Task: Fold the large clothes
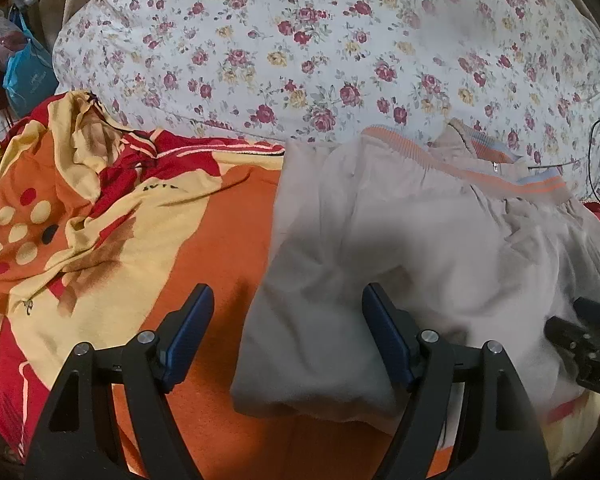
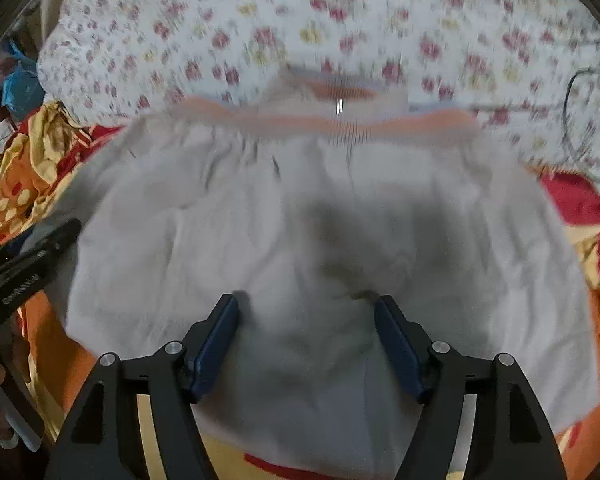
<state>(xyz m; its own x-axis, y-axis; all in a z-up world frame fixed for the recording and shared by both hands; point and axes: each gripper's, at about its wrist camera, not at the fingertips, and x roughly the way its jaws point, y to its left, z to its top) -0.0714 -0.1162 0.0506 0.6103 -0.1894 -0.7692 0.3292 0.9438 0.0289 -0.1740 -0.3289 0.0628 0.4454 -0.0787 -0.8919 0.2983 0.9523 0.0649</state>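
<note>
Lying on an orange blanket (image 1: 228, 216) on the bed, the pale jacket (image 1: 380, 240) fills the right wrist view; only the left wrist view shows its left edge, at 12 o'clock between the fingers. The left hand-held gripper (image 1: 288, 300) stands wide, gripping nothing. The right hand-held gripper (image 2: 307, 308) is also wide, fabric beneath, nothing clamped. A floral quilt (image 1: 300, 40) lies at 12 o'clock.

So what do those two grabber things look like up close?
Both look alike. The left gripper and the right gripper each have two chunky black arms, shaped like triangles with holes cut out, joined by round silver pins. Their fingers carry flat dark blue ribbed pads. White lettering is printed on the black body, too blurry to read.
</note>
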